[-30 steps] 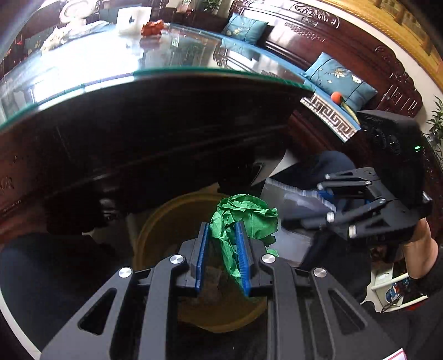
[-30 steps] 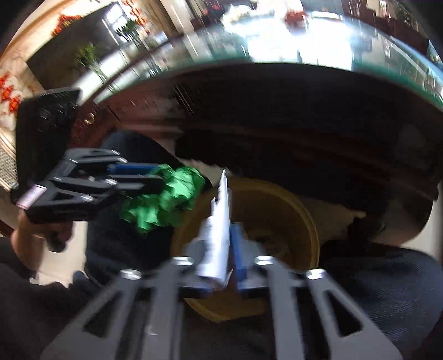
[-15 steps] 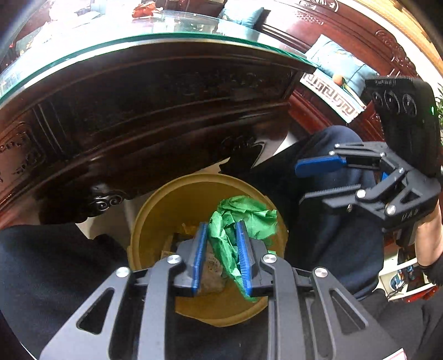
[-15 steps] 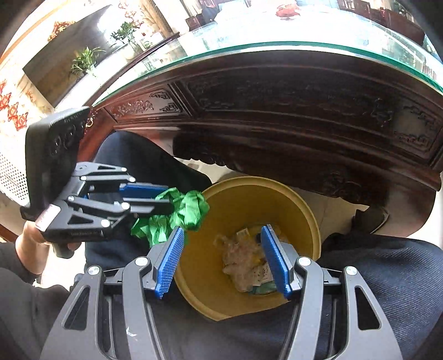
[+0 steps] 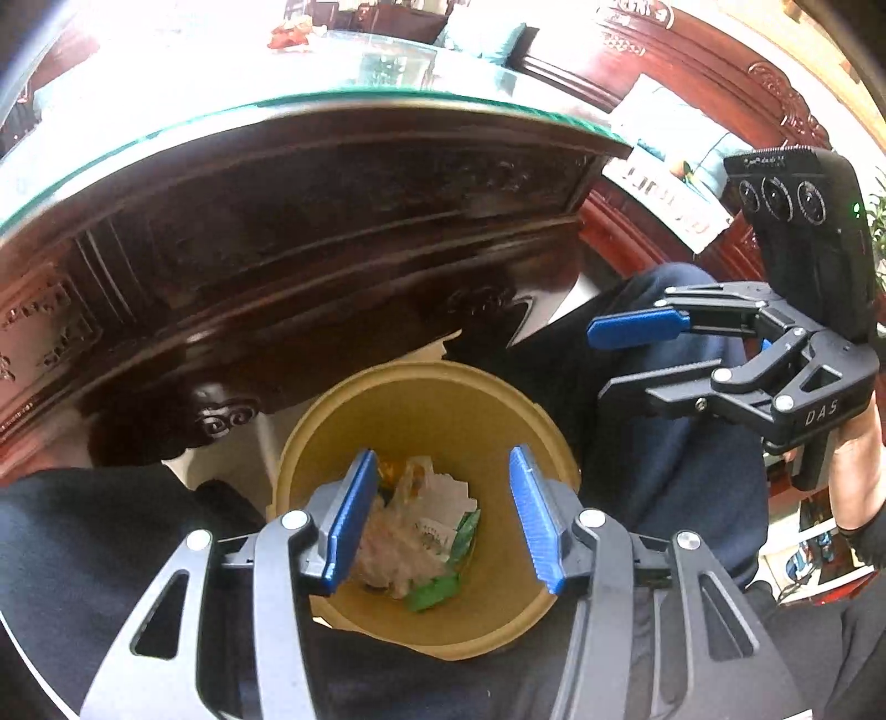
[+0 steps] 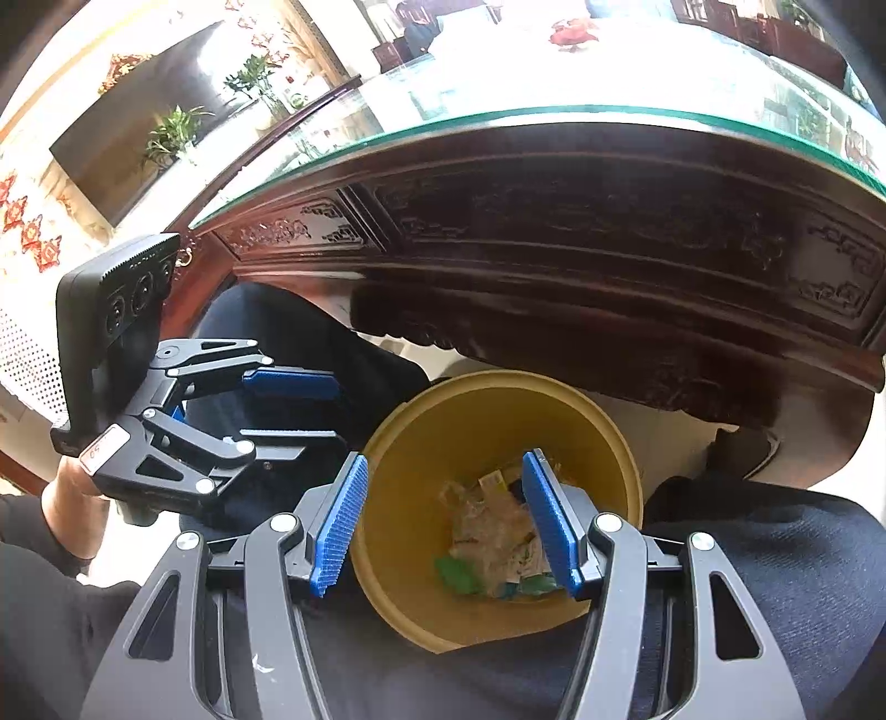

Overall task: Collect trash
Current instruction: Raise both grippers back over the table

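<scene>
A yellow bin (image 5: 498, 421) (image 6: 443, 432) stands on the floor below both grippers. Crumpled wrappers and paper (image 5: 421, 531) (image 6: 498, 531) lie in it, and a green scrap (image 5: 432, 595) (image 6: 457, 573) rests among them. My left gripper (image 5: 443, 520) hangs over the bin with its jaws opening and nothing between them; it also shows at the left in the right wrist view (image 6: 326, 410). My right gripper (image 6: 446, 520) is open and empty above the bin; in the left wrist view it sits to the right (image 5: 614, 357).
A dark carved wooden table (image 5: 332, 221) (image 6: 609, 232) with a glass top overhangs the far side of the bin. A person's dark-trousered legs (image 5: 664, 443) (image 6: 775, 554) flank the bin. A red object (image 6: 573, 30) sits on the tabletop.
The left gripper's jaws spread and let go of the green crumpled paper, which now lies in the bin. The right gripper dropped its white piece earlier and has stayed open.
</scene>
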Motion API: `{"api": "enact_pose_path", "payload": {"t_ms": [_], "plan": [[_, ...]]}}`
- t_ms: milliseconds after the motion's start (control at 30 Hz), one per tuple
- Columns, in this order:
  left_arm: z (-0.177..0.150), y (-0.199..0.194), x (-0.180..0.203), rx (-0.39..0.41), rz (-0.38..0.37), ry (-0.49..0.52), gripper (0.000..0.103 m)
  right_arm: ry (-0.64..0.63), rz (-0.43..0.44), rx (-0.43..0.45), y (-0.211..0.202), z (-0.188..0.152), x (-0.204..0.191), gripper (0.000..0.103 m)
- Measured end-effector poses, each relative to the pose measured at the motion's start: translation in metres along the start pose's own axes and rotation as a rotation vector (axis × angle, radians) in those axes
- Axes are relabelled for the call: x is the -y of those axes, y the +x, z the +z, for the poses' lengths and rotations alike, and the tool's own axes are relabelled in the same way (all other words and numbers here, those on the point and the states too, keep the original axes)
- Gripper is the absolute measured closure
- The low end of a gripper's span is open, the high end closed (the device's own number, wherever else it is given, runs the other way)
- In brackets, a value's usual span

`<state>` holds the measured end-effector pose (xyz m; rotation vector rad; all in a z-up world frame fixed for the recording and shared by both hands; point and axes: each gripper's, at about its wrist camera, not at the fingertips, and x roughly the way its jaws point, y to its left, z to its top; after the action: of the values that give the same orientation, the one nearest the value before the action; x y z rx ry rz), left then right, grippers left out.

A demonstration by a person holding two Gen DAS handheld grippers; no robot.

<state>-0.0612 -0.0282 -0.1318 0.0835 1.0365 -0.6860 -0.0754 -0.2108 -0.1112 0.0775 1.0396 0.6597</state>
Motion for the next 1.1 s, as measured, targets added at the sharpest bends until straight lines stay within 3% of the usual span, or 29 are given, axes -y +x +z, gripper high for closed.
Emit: {"api": "enact_pose_path", "payload": {"t_ms": [133,200,300,400,467,600,767,933,1100], "plan": [[0.017,-0.020,0.001,0.083,0.015,0.020,0.030,-0.046,-0.010,0.086,-0.013,0.011,-0.005,0.039],[0.032,-0.039,0.000,0.170,0.033,0.032,0.014,-0.079,-0.028,0.142,-0.022,0.018,-0.009,0.030],[0.057,-0.065,-0.007,0.295,0.072,0.044,0.004,-0.137,-0.096,0.237,-0.038,0.037,-0.014,0.019],[0.086,-0.080,-0.020,0.385,0.142,0.040,0.004,-0.173,-0.182,0.336,-0.052,0.063,-0.017,0.008],[0.107,-0.086,-0.030,0.409,0.191,-0.021,0.004,-0.173,-0.245,0.392,-0.058,0.080,-0.017,0.008],[0.147,-0.091,-0.052,0.473,0.151,-0.107,0.004,-0.169,-0.286,0.474,-0.063,0.118,-0.017,0.008],[0.200,-0.074,-0.073,0.459,0.275,-0.083,0.004,-0.147,-0.281,0.423,-0.041,0.172,0.004,0.008],[0.246,-0.053,-0.128,0.404,0.234,-0.230,0.004,-0.130,-0.305,0.334,-0.011,0.218,0.027,0.008],[0.286,-0.031,-0.175,0.386,0.298,-0.316,0.004,-0.004,-0.249,0.267,0.013,0.271,0.057,0.008]]}}
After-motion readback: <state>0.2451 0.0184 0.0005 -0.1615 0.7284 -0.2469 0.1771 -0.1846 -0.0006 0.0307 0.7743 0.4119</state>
